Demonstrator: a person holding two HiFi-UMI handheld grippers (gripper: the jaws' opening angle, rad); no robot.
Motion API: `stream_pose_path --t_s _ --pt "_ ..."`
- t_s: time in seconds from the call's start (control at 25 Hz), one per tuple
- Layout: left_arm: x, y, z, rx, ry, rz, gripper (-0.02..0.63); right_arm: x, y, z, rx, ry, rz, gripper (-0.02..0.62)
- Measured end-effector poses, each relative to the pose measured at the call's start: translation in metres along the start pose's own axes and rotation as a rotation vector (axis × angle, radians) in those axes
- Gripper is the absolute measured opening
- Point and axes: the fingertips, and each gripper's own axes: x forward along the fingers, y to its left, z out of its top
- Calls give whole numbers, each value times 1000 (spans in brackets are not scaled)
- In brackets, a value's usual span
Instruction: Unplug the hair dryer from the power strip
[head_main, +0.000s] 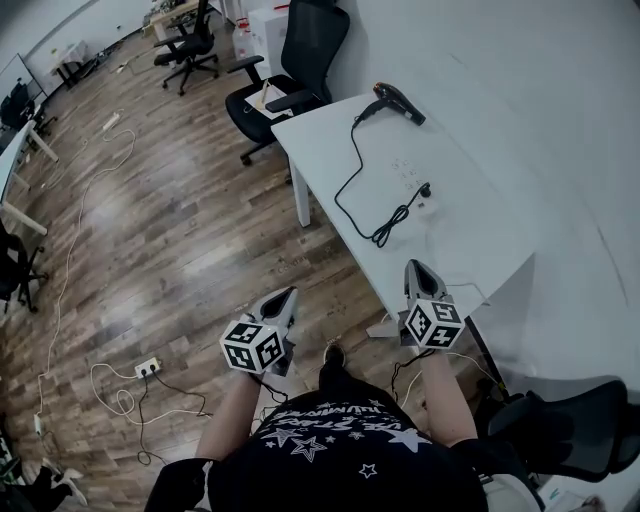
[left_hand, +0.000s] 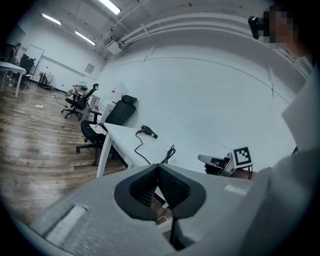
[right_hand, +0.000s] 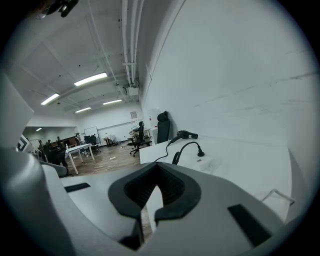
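Note:
A black hair dryer (head_main: 398, 102) lies at the far end of the white table (head_main: 480, 250). Its black cord (head_main: 352, 180) runs down the table to a looped bundle and a plug (head_main: 425, 188) standing in the white power strip (head_main: 412, 172). Both grippers hover short of the table's near edge, well away from the strip. My left gripper (head_main: 288, 299) is over the floor, shut and holding nothing. My right gripper (head_main: 414, 268) is at the table's near corner, also shut and holding nothing. In the right gripper view the dryer (right_hand: 186, 134) and plug (right_hand: 200, 153) lie ahead.
A black office chair (head_main: 290, 70) stands at the table's far left corner, and another chair (head_main: 570, 430) is at the lower right. A floor power strip (head_main: 147, 368) with loose white cables lies at the left. The white wall (head_main: 560, 120) borders the table's right side.

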Motion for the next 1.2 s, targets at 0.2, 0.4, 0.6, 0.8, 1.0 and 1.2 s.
stream_pose_path --t_s 0.2,0.4,0.6,0.8,1.0,1.2 --pt "29 11 18 -6 -13 4 8 31 -14 13 -39 2 -6 8" --pt "68 17 31 -3 -14 2 8 56 -28 22 -77 4 8 9" --pt "98 12 49 8 -39 -13 8 70 -51 27 -72 6 -2 9" --pt "112 10 59 25 -29 -29 8 67 -63 30 -53 -5 -25 9" --pt "135 6 63 46 2 -68 8 68 -82 26 -24 6 -69 9" --pt "173 13 66 70 55 -131 8 76 -103 24 1 2 -149 9"
